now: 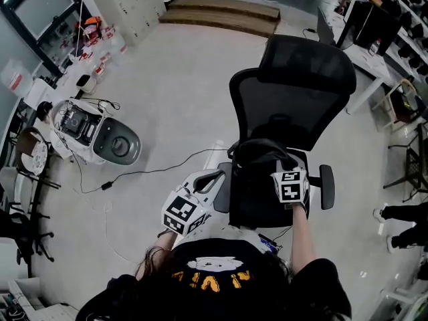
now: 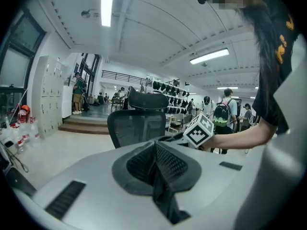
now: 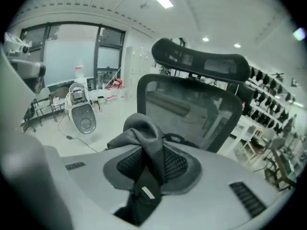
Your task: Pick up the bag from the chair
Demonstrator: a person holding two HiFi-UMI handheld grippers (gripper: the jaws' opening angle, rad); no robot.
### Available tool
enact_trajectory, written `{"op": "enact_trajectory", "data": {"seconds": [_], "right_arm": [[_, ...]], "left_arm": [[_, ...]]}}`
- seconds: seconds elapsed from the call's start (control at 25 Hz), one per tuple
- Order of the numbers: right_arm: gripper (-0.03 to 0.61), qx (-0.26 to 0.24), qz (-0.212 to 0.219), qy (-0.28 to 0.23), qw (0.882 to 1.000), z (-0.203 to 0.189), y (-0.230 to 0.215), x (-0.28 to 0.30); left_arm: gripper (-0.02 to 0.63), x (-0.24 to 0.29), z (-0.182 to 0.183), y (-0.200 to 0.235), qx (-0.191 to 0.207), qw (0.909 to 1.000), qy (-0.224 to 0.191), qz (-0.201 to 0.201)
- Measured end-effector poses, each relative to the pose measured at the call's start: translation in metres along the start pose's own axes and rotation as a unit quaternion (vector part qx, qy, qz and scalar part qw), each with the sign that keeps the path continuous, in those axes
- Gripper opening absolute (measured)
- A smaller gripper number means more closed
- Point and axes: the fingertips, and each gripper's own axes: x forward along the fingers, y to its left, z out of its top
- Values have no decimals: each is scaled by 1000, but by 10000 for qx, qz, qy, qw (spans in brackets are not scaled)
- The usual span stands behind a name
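The bag could slip free when lifted, since only a fold of its strap is pinched by the right tongs, reached over the front edge of the chair's surface. The left tongs are held level, closed and empty, off the surface's left edge.

1. left white two-jaw gripper: jaws together, nothing between them, pointing forward.
2. right white two-jaw gripper: jaws clamped on a dark grey fabric strap.
3. bare right forearm stretched forward; the two grippers side by side, apart.
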Motion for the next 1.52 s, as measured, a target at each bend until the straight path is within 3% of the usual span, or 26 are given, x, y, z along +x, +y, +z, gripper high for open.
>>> {"op": "enact_trajectory", "data": {"seconds": [0.24,0.56,1.08,1.52], "right_arm": [[75,211,-312,-351,9987,26,17,-63],[69,490,-927,-664,9923,34,48,-147],[64,1330,-1781,-993,9699,11,124,-248],[64,1716,-2008,-760,9615,-29,160,-300]], "left_arm": [[14,-23,-4,-2,-37,9995,-163,-270],[14,-62,-9,-20,253,9960,-341,-787],[14,-148,-49,-35,334,9888,-290,-1427],[14,-181,-69,-50,219,9861,-291,-1620]]}}
